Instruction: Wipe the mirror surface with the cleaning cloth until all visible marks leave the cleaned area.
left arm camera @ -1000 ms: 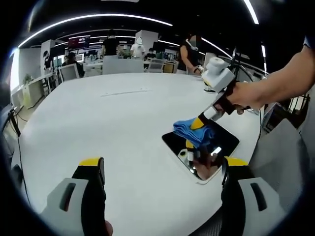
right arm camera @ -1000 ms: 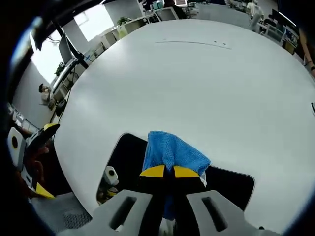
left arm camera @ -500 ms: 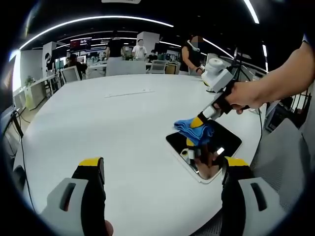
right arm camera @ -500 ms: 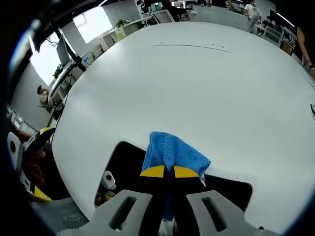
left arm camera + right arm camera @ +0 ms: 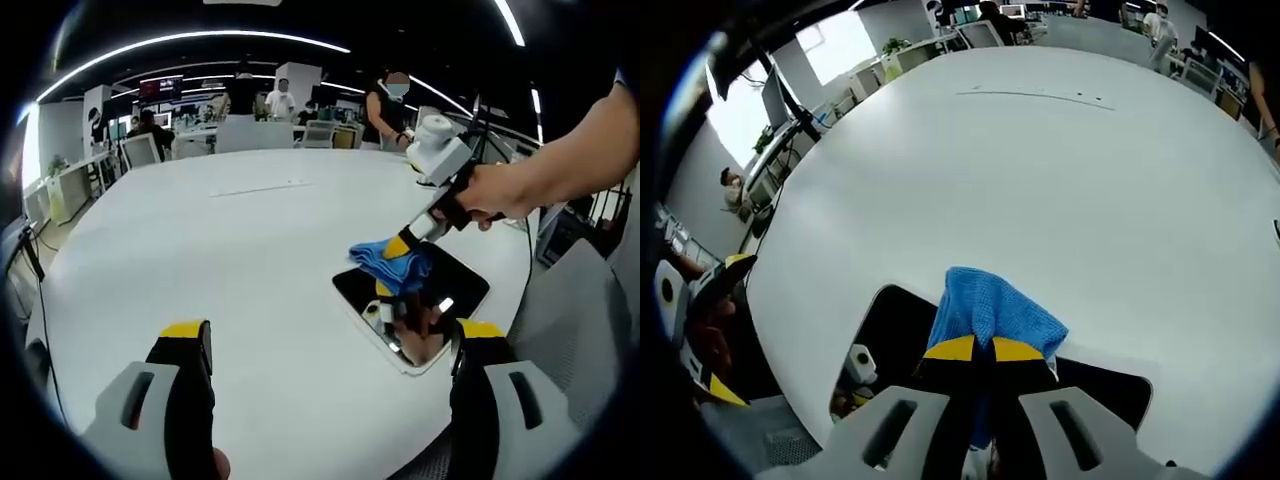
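A dark mirror [image 5: 400, 315] with a white rim lies flat near the table's edge; in the right gripper view the mirror [image 5: 890, 330] spreads below and beside the cloth. My right gripper [image 5: 973, 349] is shut on a blue cleaning cloth [image 5: 990, 312], pressing it onto the mirror's far edge. In the left gripper view the right gripper [image 5: 402, 245] reaches down from the right, held by a hand, with the blue cloth [image 5: 385, 262] under its tips. My left gripper [image 5: 330, 340] is open over the table, nothing between its jaws, short of the mirror.
The round white table [image 5: 220, 250] stretches far beyond the mirror. Several people [image 5: 385, 105] and office desks stand behind it. In the right gripper view the left gripper [image 5: 695, 320] shows at the left edge, beside the table's rim.
The right gripper with the cloth has shifted slightly back and forth on the mirror's far edge. The left gripper has stayed put.
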A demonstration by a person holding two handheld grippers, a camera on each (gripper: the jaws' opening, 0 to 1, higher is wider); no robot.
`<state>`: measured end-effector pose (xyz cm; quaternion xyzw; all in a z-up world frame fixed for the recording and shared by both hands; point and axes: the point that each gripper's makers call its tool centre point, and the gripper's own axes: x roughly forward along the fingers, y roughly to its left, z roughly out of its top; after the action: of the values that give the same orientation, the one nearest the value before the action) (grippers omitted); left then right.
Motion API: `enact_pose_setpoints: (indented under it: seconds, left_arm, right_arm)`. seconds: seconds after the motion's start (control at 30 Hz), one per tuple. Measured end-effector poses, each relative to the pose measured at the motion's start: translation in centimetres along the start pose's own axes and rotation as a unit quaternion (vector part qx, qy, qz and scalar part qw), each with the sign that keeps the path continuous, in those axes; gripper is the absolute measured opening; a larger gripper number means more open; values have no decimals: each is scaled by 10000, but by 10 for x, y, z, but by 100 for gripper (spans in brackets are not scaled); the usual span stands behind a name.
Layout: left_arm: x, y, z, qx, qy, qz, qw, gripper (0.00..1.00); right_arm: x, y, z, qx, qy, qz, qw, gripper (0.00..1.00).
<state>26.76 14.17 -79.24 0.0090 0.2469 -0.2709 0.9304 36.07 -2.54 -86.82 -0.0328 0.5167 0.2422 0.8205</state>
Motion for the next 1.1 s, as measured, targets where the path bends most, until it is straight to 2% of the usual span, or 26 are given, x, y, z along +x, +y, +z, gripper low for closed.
enact_pose_setpoints:
  seconds: [0.13, 0.57, 1.1]
  left_arm:
    - [0, 1, -6, 94, 130, 2, 9999, 99]
    - [3, -4, 1, 210, 116, -120, 9996, 99]
    - [5, -2, 8, 221, 34, -70, 9997, 99]
  right_arm:
    - [0, -1, 0, 127, -13, -1, 9999, 0]
    - [-11, -23, -11, 125, 43, -193, 9997, 0]
    - [-21, -47, -20, 241, 77, -330, 9991, 0]
